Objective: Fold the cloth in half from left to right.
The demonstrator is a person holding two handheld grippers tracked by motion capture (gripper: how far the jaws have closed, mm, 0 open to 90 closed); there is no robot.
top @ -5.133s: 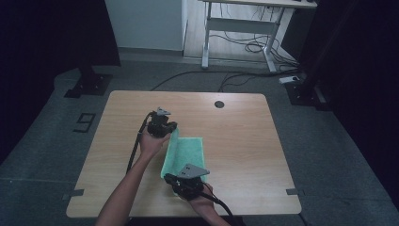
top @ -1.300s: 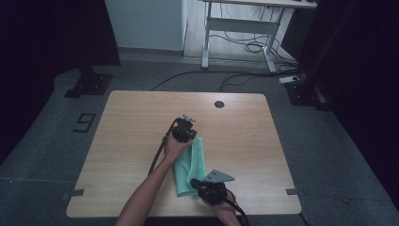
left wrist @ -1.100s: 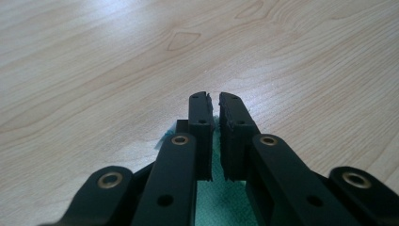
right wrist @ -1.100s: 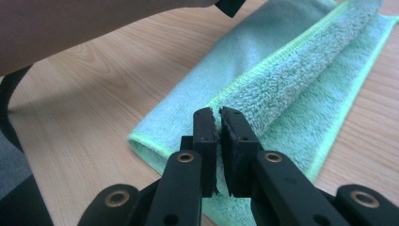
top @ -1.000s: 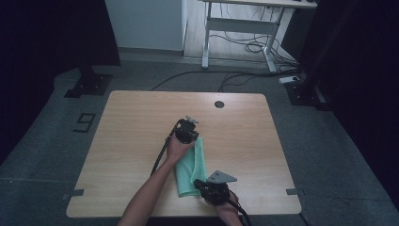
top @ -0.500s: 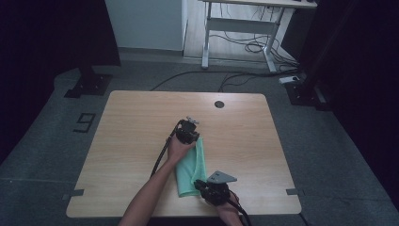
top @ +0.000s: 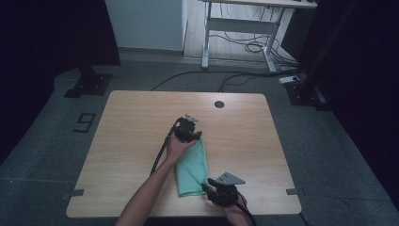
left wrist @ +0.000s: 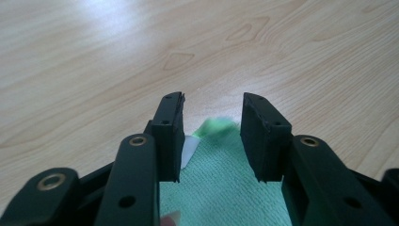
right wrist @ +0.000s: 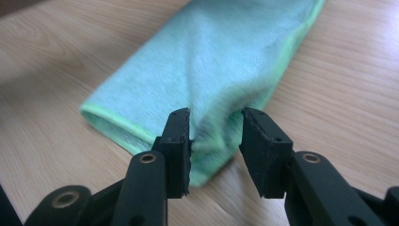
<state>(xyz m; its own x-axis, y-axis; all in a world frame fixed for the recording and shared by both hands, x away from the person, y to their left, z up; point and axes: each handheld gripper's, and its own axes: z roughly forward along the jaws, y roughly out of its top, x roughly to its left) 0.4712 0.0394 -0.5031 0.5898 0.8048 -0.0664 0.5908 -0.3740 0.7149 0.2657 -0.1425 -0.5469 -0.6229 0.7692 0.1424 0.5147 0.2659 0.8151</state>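
A: The folded green cloth (top: 193,165) is lying flat on the table (top: 131,136), toward five o'clock of its middle.

B: Both claws have just been opening. The left claw (left wrist: 211,120) is standing apart over the far corner, and the right claw (right wrist: 215,134) is gaping around the near corner, gripping nothing.

A: If a pad is snagging the pile while lifting away, it's likely dragging the fold open.

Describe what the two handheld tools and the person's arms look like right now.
Both tools, left and right, are black, with flat rectangular pads on pivoted links with brass-coloured rivets. The right one carries a grey three-cornered plate. A black cable trails from the left one. The forearms are bare, without sleeves.
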